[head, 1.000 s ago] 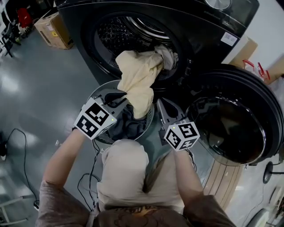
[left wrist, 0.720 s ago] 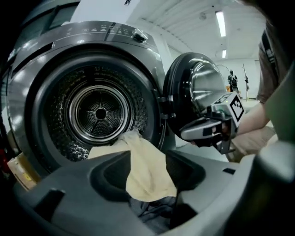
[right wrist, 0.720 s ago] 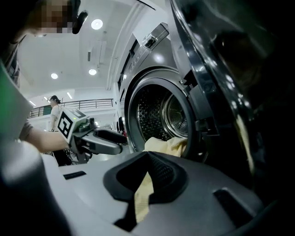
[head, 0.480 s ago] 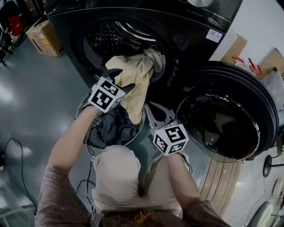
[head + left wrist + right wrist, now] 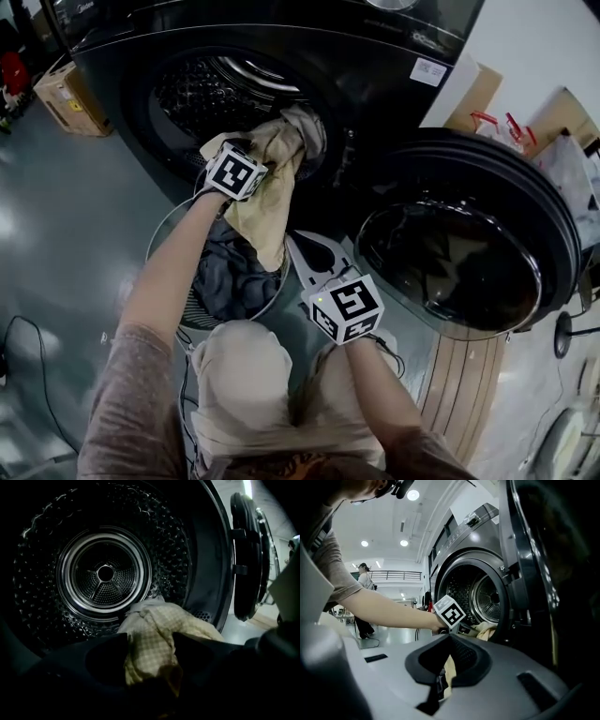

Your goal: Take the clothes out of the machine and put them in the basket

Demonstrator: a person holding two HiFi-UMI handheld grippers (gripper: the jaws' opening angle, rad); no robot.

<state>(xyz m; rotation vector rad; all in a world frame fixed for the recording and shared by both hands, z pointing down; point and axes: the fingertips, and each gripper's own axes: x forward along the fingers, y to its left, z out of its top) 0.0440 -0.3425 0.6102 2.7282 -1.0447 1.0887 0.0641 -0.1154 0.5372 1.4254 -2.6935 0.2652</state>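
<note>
A cream checked cloth (image 5: 267, 202) hangs from the washing machine's drum mouth (image 5: 206, 94) down into the round wire basket (image 5: 164, 225), which holds dark clothes (image 5: 230, 277). My left gripper (image 5: 265, 150) is at the drum's lip. Its jaws have just been opening and now stand wide, with a fold of the cloth (image 5: 150, 648) lying between them, unpinched. A pale grey garment (image 5: 305, 122) lies beside the cloth in the mouth. My right gripper (image 5: 292, 240) hovers beside the basket below the door sill, its tips meeting (image 5: 450, 637) with nothing seen between them.
The machine's round door (image 5: 459, 253) stands swung open at the right, close to my right gripper. A cardboard box (image 5: 66, 94) stands on the floor at the left, more boxes (image 5: 483, 98) at the right. Cables (image 5: 23, 328) trail over the floor. The person's knees (image 5: 248, 375) are just behind the basket.
My left gripper has gone from the basket's rim up to the drum mouth and its jaws have opened. My right gripper has stayed beside the basket.
</note>
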